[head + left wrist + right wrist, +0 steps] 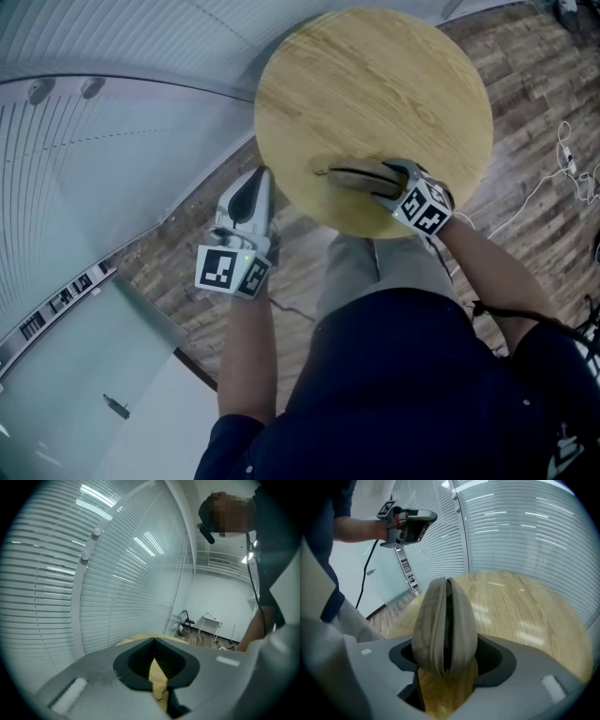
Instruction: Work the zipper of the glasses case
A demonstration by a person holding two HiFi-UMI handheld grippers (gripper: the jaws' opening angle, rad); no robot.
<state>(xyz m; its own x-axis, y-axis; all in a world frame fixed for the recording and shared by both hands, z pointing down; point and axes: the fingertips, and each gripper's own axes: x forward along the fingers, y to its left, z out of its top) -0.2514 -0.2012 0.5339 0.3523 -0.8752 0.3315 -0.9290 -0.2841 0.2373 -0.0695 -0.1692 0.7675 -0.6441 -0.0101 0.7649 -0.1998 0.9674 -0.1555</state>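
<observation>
Left gripper (258, 183) held nearly level, jaws pressed together and empty, right gripper (384, 180) tilted downward on a bare forearm, 2 jaws clasping the glasses case (444, 625)

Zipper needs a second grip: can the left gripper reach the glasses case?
Probably yes: the left gripper, shut and empty, hangs just off the table edge, nothing between it and the glasses case in the right gripper.
</observation>
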